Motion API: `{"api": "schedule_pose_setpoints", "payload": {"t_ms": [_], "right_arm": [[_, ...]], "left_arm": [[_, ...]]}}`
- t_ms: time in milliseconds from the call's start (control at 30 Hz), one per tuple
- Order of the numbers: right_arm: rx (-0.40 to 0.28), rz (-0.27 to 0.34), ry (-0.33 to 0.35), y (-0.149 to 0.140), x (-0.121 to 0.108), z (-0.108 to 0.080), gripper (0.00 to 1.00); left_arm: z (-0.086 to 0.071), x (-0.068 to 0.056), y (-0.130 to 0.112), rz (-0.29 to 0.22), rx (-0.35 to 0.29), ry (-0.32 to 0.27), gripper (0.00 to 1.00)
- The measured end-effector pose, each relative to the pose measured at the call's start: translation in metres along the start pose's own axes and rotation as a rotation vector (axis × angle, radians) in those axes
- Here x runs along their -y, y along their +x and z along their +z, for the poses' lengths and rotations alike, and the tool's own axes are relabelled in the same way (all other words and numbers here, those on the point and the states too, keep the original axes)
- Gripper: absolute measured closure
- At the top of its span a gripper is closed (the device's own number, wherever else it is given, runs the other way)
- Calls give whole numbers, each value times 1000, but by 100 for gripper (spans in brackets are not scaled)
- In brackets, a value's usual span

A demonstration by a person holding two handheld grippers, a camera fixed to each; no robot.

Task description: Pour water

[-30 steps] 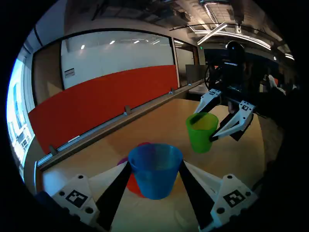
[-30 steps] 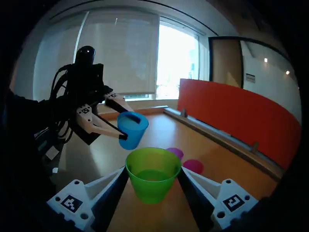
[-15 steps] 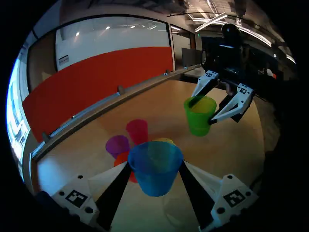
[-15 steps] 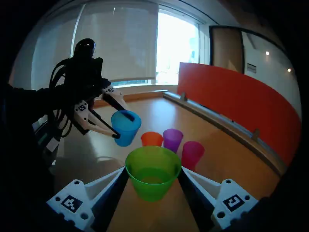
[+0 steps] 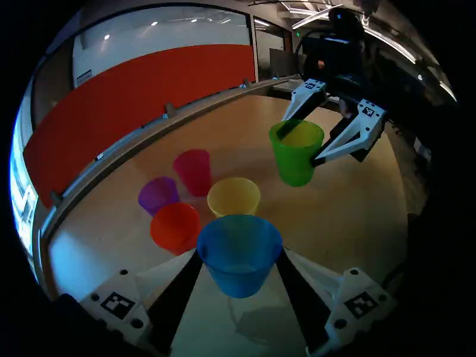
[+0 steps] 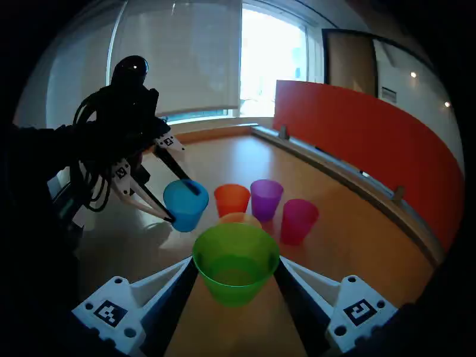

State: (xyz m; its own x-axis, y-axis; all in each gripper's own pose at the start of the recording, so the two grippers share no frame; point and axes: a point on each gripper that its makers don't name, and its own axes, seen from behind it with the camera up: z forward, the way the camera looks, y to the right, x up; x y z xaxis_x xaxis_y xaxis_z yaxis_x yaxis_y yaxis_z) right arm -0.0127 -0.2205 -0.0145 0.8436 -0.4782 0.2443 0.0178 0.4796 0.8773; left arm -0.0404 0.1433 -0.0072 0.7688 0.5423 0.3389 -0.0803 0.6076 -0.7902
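Between the two fingers of the left tool [image 5: 239, 253], low in the left gripper view, sits a translucent blue plastic cup [image 5: 239, 271]. Both fingers press its sides, and it rides upright above the pale wooden worktop [image 5: 357, 208]. Just beyond it an orange-red cup [image 5: 175, 226], a yellow cup [image 5: 233, 196], a purple cup [image 5: 158, 195] and a pink cup [image 5: 193, 171] stand close together on the worktop. Farther off to the right, the right tool [image 5: 297, 144] clamps a translucent green plastic cup [image 5: 294, 160], upright and lifted clear.

Low in the right gripper view, the green cup appears to hold a little water at its bottom. The blue cup hangs off to the left, with a dark sleeve [image 6: 35, 154] behind the left tool.

Pouring has not begun, by my judgement. To do it well, bring the green rim just over the blue mouth, hold the blue cup level, and roll the right wrist slowly — a fast tip would likely splash the standing cups. Both tools sit roughly level, facing each other, well apart.
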Motion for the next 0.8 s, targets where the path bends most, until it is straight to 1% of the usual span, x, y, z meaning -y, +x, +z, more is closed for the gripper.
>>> {"api": "schedule_pose_setpoints", "payload": {"t_ms": [200, 400, 600, 800], "right_arm": [[12, 6, 6, -8, -1, 6, 10], [17, 10, 10, -11, -1, 10, 10], [21, 12, 14, -13, 0, 14, 10], [21, 14, 13, -14, 0, 15, 10]], "left_arm": [[11, -1, -7, -13, 11, -18, 14], [20, 0, -14, -6, 28, -21, 14], [24, -1, -21, 6, 39, -22, 14], [25, -1, -25, 0, 34, -20, 14]]}}
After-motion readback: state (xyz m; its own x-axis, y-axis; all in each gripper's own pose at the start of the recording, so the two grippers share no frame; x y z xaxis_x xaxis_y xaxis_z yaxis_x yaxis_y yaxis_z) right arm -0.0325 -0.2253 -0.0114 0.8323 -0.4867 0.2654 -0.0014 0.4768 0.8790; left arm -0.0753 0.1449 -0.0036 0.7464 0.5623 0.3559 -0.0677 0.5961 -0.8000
